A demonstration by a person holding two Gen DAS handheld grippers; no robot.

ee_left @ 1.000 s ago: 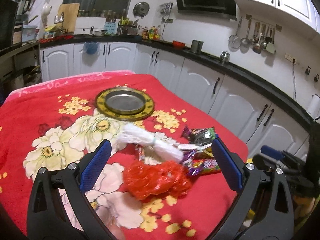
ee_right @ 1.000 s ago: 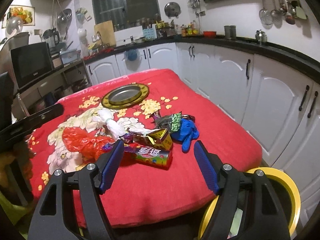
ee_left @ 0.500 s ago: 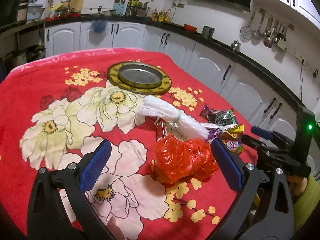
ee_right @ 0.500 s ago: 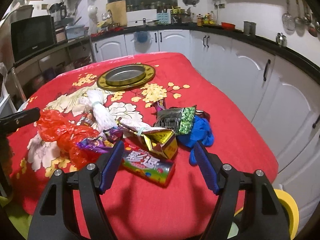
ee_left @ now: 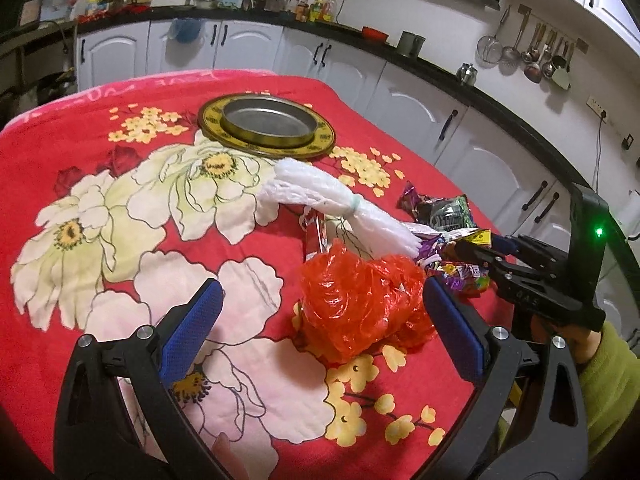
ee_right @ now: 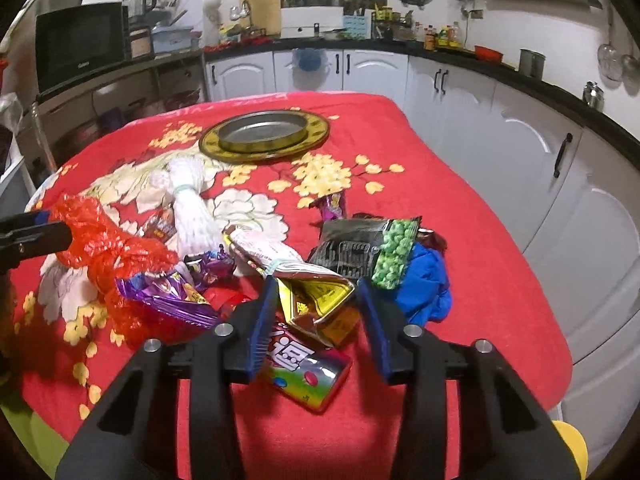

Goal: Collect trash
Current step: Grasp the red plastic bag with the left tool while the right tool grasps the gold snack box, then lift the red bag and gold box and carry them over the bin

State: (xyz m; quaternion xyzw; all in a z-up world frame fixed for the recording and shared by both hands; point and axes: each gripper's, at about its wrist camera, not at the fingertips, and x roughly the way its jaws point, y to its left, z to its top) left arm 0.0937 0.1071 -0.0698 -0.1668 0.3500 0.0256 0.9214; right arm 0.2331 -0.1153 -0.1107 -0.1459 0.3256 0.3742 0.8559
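— Left wrist view first. What there?

— Left gripper (ee_left: 320, 320) spread wide over a red floral tablecloth (ee_left: 80, 184), blue pads far apart. Crumpled red plastic bag (ee_left: 360, 304) between the pads, nearer the right-hand pad, touching neither pad clearly. Beyond it a white bundled plastic bag (ee_left: 340, 208) tied with a green band, lying slantwise toward a gold-rimmed round metal tray (ee_left: 268, 128).

— And the wrappers?

— Heaped just right of the white bundle: a dark snack packet with green print (ee_left: 448, 214), purple candy wrappers (ee_left: 432, 246), a rainbow candy packet (ee_left: 468, 280). Right gripper (ee_left: 464, 250) reaching in from the right edge, tips down among those wrappers; whether closed on anything, cannot tell from here.

— Right wrist view?

— Right gripper (ee_right: 316, 308) partly open, a moderate gap. Gold foil packet (ee_right: 316, 300), torn open, between the pads, sides close to both pads but not visibly squeezed. Rainbow candy packet (ee_right: 304, 372) lying flat under the left-hand finger. Dark snack packet with green peas print (ee_right: 368, 248) just behind, blue crumpled item (ee_right: 424, 280) at its right, touching. Purple wrapper (ee_right: 168, 296) to the left, red plastic bag (ee_right: 104, 240) beyond that, with a finger of the left gripper (ee_right: 32, 236) against its far edge. White bundle (ee_right: 188, 208) and metal tray (ee_right: 264, 136) farther back on the cloth. Yellow rim (ee_right: 572, 452) at bottom right, below the table edge.
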